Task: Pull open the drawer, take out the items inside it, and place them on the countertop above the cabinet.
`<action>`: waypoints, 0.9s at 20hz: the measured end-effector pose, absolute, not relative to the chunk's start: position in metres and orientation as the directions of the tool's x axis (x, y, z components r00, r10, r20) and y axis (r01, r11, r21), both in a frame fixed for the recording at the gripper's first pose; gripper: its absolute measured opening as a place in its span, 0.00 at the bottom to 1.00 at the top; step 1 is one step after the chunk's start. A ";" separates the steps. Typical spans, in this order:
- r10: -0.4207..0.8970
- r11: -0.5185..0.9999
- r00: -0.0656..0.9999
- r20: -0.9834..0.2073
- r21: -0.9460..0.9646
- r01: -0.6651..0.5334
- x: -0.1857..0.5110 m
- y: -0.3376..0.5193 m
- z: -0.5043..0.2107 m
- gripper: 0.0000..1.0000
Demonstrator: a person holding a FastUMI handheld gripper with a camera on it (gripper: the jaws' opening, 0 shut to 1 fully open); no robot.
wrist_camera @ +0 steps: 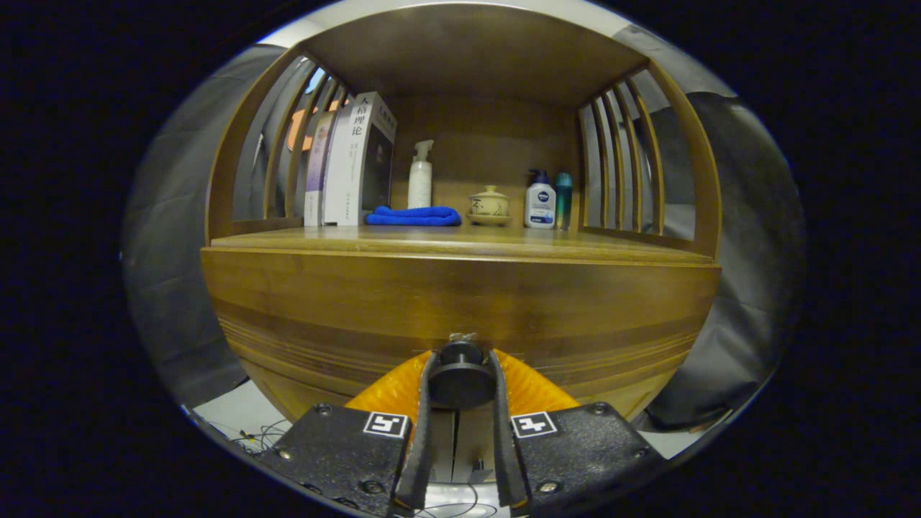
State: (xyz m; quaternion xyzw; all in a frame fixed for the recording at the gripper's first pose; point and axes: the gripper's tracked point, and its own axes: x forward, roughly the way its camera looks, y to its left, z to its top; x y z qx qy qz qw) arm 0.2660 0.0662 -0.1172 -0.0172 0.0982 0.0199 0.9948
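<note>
Wooden drawer (460, 302): one knob (460, 374) clamped between two fingers (423, 417).

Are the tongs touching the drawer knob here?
Touching. In the gripper view, the tongs sit closed on the drawer knob, both fingers pressed against its sides.

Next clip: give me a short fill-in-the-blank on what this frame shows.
1. The tongs are closed on the drawer's round ____.
2. The drawer front is still ____.
3. On the countertop, the folded blue ____ lies beside the books.
4. The lidded cup stands between the cloth and the ____ bottle.

Missing: knob; shut; cloth; white pump
</note>
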 end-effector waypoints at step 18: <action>0.061 0.998 0.975 -0.213 -0.021 -0.067 0.165 0.062 -0.122 0.37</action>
